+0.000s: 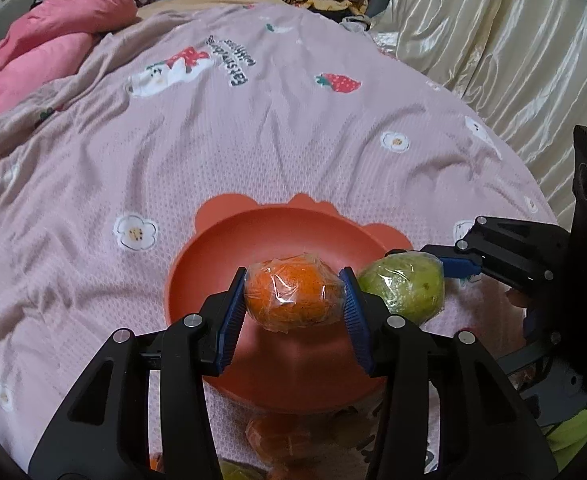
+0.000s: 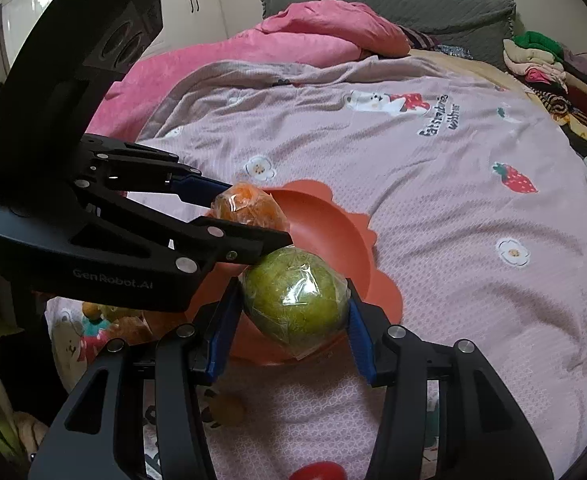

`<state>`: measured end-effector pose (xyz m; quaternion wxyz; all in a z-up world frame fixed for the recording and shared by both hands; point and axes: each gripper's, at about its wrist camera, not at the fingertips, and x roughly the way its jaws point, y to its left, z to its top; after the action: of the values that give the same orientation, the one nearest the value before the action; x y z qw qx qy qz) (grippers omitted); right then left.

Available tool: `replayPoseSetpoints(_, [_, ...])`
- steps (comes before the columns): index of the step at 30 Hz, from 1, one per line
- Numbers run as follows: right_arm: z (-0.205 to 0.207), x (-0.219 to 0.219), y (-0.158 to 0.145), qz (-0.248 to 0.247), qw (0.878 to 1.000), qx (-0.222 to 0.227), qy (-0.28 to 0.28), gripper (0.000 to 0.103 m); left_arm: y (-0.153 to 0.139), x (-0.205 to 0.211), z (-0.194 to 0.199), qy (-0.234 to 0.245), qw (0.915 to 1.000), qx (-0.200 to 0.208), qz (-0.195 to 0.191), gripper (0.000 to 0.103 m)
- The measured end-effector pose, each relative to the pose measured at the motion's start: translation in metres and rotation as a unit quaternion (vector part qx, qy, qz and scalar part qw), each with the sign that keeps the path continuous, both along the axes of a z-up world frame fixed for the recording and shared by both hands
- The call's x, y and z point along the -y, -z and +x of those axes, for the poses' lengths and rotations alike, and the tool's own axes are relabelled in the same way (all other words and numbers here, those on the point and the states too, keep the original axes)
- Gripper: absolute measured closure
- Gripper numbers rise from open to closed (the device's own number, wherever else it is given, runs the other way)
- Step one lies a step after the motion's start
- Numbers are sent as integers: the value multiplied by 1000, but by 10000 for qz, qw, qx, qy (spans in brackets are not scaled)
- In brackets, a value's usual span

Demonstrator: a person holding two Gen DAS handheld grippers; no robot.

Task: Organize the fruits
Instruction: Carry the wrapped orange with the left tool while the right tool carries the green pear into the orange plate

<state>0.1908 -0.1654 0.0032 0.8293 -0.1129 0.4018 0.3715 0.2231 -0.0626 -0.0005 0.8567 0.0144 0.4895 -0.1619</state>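
My left gripper (image 1: 293, 292) is shut on a plastic-wrapped orange fruit (image 1: 291, 294), held just above the hollow of the orange-red flower-edged bowl (image 1: 277, 228). My right gripper (image 2: 295, 308) is shut on a wrapped green fruit (image 2: 297, 300) over the bowl's near rim (image 2: 377, 292). In the left wrist view the green fruit (image 1: 403, 286) hangs at the right of the orange one, with the right gripper (image 1: 405, 276) reaching in from the right. In the right wrist view the left gripper (image 2: 247, 214) comes in from the left with the orange fruit (image 2: 249, 210).
The bowl lies on a pink printed quilt (image 1: 253, 136) on a bed. More fruits lie near the front edge: an orange one (image 1: 281, 436) and a red one (image 2: 319, 472). A pink blanket (image 2: 293, 36), stacked clothes (image 2: 541, 64) and a cream satin cover (image 1: 493, 40) border the quilt.
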Motion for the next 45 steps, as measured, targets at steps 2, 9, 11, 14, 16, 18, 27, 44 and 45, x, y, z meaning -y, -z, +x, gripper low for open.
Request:
replayPoseSetpoints(2, [0,-2,3,-72,10000,-3,1,55,4,-1,1,0,10000,-36,-14,65])
replayPoseSetpoints(9, [0,-5,7,-278,9996,96,-7,55,12,-5,6,-3,9998,-167,-118,65])
replayPoseSetpoints(11, [0,-6,8,-293,9995,102,-14,55,13,-6,6,-7,9998,-179,-115,65])
replayPoseSetpoints(14, [2,-8,9,-346,9993,101,-34,55,15,-8,8,-39,9997,-209,-108,65])
replayPoseSetpoints(16, [3,-9,9,-362,9993,99,-55,55,16,-10,10,-56,9997,-225,-113,65])
replayPoseSetpoints(18, [3,-10,10,-388,9992,85,-70,55,17,-12,10,-81,9996,-254,-128,65])
replayPoseSetpoints(27, [5,-15,13,-475,9988,76,-117,55,19,-17,13,-132,9993,-307,-164,65])
replayPoseSetpoints(44, [3,-16,14,-504,9985,101,-169,51,19,-21,15,-170,9992,-321,-179,65])
replayPoseSetpoints(45, [3,-16,13,-507,9985,105,-162,50,19,-22,15,-172,9992,-323,-179,65])
